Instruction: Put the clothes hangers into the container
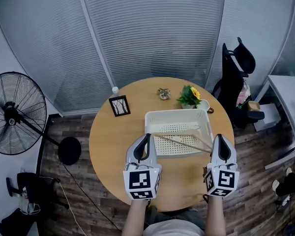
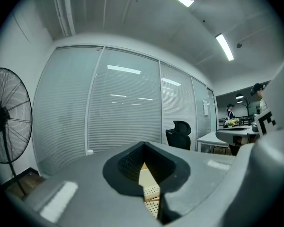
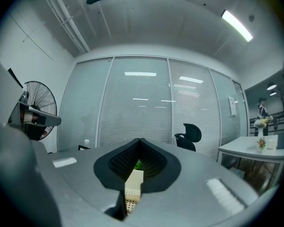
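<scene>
The left claw [image 1: 148, 137] and right claw [image 1: 220, 138] hover over the bench [image 1: 113, 146], both closed and empty. A wooden hanger [image 1: 182, 142] lies slantwise across the white container [image 1: 177, 113].

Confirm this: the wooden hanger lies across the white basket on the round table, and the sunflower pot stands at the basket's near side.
Wrong on one point: the sunflower pot stands at the far side of the white basket, as the head view shows. The wooden hanger does lie across the basket on the round table.

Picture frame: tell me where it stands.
In the head view, the picture frame stands on the table's far left, just left of the white basket.
</scene>
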Tool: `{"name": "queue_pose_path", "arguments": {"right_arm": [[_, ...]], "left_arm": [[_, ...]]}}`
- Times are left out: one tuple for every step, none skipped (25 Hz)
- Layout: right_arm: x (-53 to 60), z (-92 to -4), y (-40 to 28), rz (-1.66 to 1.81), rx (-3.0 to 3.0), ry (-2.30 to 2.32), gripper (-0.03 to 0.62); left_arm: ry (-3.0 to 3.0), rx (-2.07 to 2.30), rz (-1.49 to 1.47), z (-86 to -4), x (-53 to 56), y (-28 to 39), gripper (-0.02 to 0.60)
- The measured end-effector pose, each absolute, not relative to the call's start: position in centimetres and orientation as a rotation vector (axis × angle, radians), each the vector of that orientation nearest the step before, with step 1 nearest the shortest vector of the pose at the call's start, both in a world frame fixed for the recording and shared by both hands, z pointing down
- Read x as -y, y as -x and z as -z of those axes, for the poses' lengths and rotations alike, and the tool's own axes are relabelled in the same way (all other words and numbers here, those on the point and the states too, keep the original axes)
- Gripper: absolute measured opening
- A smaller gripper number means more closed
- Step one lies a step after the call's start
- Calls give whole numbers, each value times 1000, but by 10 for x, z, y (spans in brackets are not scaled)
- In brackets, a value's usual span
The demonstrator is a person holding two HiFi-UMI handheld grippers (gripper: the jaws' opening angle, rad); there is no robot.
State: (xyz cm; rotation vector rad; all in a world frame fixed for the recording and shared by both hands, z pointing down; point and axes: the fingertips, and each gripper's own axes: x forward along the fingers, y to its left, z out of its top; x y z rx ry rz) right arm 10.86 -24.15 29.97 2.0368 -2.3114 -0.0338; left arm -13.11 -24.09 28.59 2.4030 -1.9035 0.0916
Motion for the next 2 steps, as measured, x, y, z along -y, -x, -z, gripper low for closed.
{"name": "queue_pose_path", "arguments": {"right_arm": [[241,-300,-109,33,2311,-2038,25],[240,-300,-110,32,2311,-2039,25]], "left_arm": [[-2403,1905,-91,-286,241,131,0],[-2403,1906,-90,-286,240,131,0]]}}
